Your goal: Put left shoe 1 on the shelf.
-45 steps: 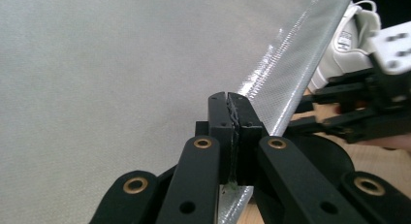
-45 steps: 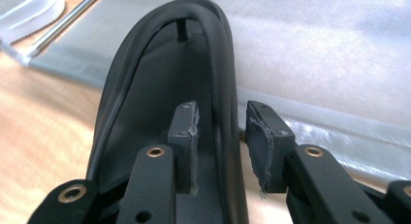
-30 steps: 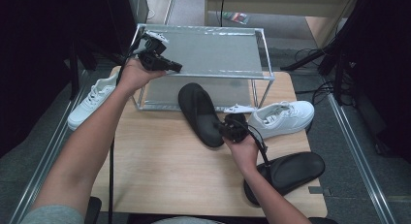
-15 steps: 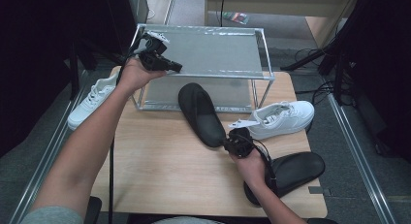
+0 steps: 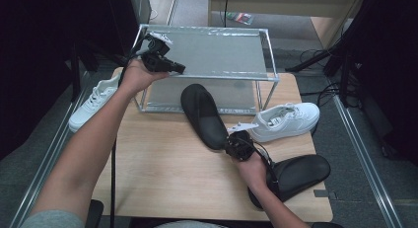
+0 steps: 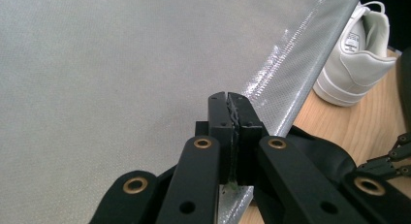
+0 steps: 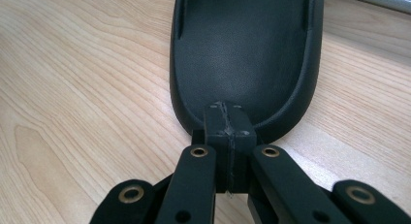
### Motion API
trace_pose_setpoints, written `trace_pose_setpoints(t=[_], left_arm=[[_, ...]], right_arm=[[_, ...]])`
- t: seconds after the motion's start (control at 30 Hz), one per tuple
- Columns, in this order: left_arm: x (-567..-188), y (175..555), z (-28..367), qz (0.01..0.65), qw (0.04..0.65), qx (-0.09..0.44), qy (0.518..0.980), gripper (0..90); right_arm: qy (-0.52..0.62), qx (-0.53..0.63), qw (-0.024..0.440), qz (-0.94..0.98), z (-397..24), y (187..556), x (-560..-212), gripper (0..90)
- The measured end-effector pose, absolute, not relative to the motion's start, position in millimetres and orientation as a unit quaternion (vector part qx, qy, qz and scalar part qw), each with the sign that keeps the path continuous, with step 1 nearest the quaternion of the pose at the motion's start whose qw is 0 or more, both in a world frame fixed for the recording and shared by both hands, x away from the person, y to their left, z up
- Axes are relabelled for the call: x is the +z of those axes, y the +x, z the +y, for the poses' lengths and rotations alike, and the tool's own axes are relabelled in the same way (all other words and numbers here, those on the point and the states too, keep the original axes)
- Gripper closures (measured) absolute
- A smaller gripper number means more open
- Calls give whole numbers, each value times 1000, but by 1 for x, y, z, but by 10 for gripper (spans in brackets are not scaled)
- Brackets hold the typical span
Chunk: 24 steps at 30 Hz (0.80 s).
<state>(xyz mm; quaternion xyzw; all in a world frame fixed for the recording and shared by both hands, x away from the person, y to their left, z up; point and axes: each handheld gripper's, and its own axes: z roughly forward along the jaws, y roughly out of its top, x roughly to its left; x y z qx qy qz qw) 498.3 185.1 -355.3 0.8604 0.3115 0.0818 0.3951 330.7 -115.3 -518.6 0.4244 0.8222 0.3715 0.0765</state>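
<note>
Pale wooden table [image 5: 162, 173], grey floor [image 5: 29, 164]

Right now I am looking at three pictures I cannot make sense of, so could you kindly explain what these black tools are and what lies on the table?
A person holds a hand tool with two black jaws in each hand. One picture looks down from above; the other two come from small cameras riding on each tool.

The left gripper is shut, with nothing between its jaws, at the edge of a metal-framed shelf rack. The right gripper is also shut, its tips at the rim of a black shoe-shaped piece lying on the wooden table; whether it pinches that rim I cannot tell.

A second black piece lies at the right, a white sneaker beyond it, and another white sneaker at the table's left edge.
</note>
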Motion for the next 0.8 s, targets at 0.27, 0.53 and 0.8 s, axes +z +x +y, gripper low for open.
trace_pose_setpoints(t=[0.27, 0.53, 0.8], left_arm=[[-356, 499, 186, 318, 398, 78, 857, 899], [-356, 499, 186, 316, 398, 79, 858, 899], [-356, 499, 186, 318, 399, 76, 856, 899]], right_arm=[[426, 378, 77, 818, -108, 331, -520, 900], [428, 392, 74, 811, -93, 336, -523, 900], [424, 408, 78, 805, -73, 350, -526, 900]])
